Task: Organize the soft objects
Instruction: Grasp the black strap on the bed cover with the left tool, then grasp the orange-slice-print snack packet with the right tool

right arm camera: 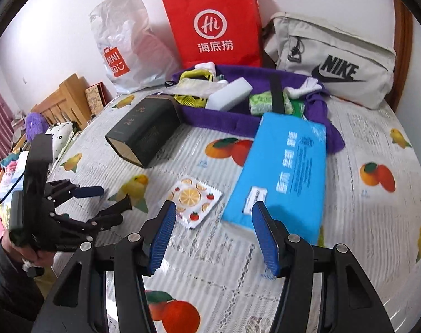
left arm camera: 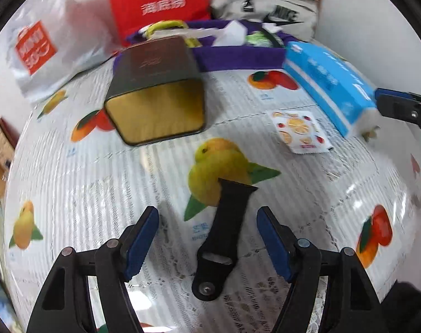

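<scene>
A black watch strap (left arm camera: 223,236) lies flat on the fruit-print tablecloth, between the fingers of my open left gripper (left arm camera: 207,222), which does not touch it. My left gripper also shows in the right wrist view (right arm camera: 107,199). A blue tissue pack (right arm camera: 282,172) lies ahead of my open, empty right gripper (right arm camera: 213,219); it also shows in the left wrist view (left arm camera: 330,83). A small fruit-print sachet (right arm camera: 195,201) lies left of the pack. A purple fabric tray (right arm camera: 216,119) at the back holds a white sponge (right arm camera: 230,93), a green pack and socks.
A dark tea tin (right arm camera: 143,133) lies on its side before the tray. A red paper bag (right arm camera: 216,25), a white plastic bag (right arm camera: 124,44) and a grey Nike bag (right arm camera: 335,58) stand against the wall. The table's left edge borders wooden furniture (right arm camera: 63,100).
</scene>
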